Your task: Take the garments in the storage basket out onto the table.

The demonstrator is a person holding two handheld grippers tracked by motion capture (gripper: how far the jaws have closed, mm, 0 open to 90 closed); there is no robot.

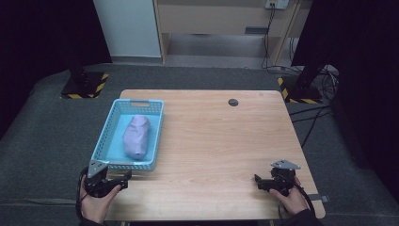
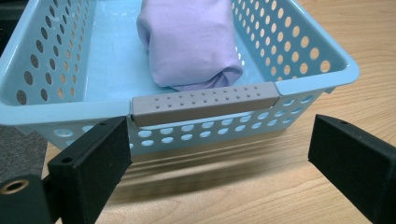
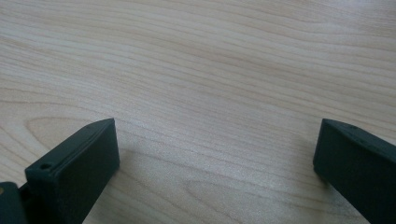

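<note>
A light blue perforated basket [image 1: 109, 123] stands on the left part of the wooden table [image 1: 221, 141], and a rolled lilac cloth [image 1: 136, 135] lies inside it. In the left gripper view the cloth [image 2: 189, 42] rests behind the basket's near wall [image 2: 196, 128], whose rim carries a grey grip strip [image 2: 203, 102]. My left gripper [image 1: 123, 179] [image 2: 219, 149] is open, just in front of that near wall with nothing between its jaws. My right gripper [image 1: 259, 181] [image 3: 215, 154] is open over bare wood near the table's front right.
A small dark round disc [image 1: 233, 102] sits near the table's far edge. Grey carpet surrounds the table. Black stands with yellow-striped bases [image 1: 84, 85] and cables [image 1: 315, 113] are on the floor beyond.
</note>
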